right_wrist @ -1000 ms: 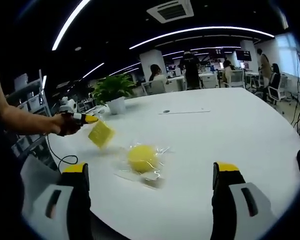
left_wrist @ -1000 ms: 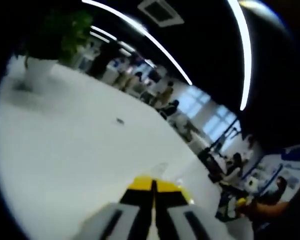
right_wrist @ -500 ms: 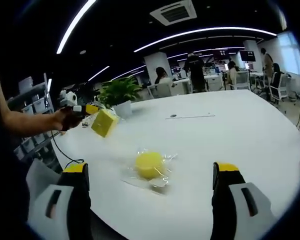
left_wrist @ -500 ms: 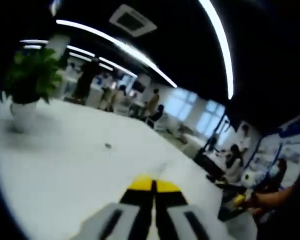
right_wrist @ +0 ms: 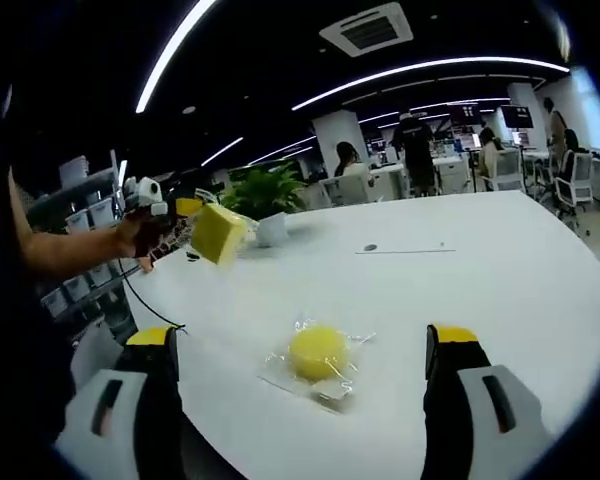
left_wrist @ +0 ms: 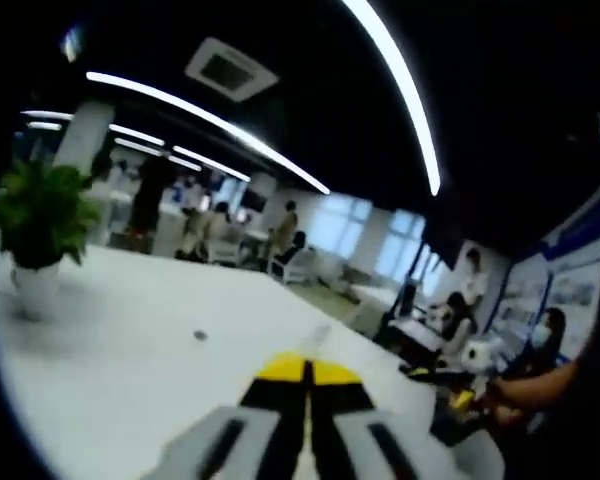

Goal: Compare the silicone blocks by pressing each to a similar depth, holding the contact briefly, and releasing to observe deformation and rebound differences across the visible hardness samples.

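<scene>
Two blocks | left tongs (right_wrist: 185, 207) gripping yellow cube (right_wrist: 218, 233) | right tongs (right_wrist: 305, 345) wide | bagged yellow round block (right_wrist: 318, 352) on table (right_wrist: 500, 270)

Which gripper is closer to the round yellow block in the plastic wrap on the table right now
Right. The right gripper hangs open just short of the round yellow block, which lies between its jaws' lines. The left gripper is raised off to the side, clamped on the square yellow block.

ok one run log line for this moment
left gripper: shut on yellow block, lifted | right gripper: open, empty | round yellow sample: in plastic on table
</scene>
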Action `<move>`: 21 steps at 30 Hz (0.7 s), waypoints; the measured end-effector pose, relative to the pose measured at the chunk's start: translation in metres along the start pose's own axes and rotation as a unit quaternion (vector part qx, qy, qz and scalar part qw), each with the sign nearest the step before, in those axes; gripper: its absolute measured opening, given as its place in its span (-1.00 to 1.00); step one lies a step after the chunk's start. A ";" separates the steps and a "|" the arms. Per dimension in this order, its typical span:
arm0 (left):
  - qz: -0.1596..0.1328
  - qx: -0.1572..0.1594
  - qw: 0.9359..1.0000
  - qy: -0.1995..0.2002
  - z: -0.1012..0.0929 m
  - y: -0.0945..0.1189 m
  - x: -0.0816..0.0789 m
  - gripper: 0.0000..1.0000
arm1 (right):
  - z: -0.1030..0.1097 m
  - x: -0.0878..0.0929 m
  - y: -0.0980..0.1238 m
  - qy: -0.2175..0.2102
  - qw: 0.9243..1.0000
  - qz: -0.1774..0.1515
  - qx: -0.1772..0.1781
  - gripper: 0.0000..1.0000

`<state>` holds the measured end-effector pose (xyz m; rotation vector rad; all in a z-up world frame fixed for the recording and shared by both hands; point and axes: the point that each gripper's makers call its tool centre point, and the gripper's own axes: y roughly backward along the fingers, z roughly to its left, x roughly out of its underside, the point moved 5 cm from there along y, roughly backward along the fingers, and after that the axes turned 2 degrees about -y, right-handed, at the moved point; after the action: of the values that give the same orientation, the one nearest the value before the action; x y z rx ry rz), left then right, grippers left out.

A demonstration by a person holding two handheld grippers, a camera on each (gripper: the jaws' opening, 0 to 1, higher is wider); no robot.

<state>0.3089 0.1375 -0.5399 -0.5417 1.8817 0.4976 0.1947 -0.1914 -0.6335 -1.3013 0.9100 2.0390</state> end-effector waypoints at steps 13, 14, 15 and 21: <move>-0.028 0.035 0.999 -0.027 -0.041 0.023 -0.035 -1.00 | 0.017 -0.016 -0.011 0.011 0.999 -0.001 -0.037 0.93; -0.033 0.040 0.998 -0.026 -0.044 0.023 -0.038 -1.00 | 0.017 -0.017 -0.012 0.012 0.999 -0.001 -0.038 0.93; -0.033 0.041 0.998 -0.032 -0.048 0.024 -0.040 -1.00 | 0.018 -0.018 -0.013 0.013 0.999 -0.001 -0.039 0.93; -0.035 0.059 0.997 -0.039 -0.063 0.024 -0.046 -1.00 | 0.023 -0.030 -0.018 0.019 0.998 -0.006 -0.052 0.93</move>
<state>0.2632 0.1279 -0.4735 -0.5009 1.7991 0.3550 0.2067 -0.1648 -0.6036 -1.4003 0.8198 2.0830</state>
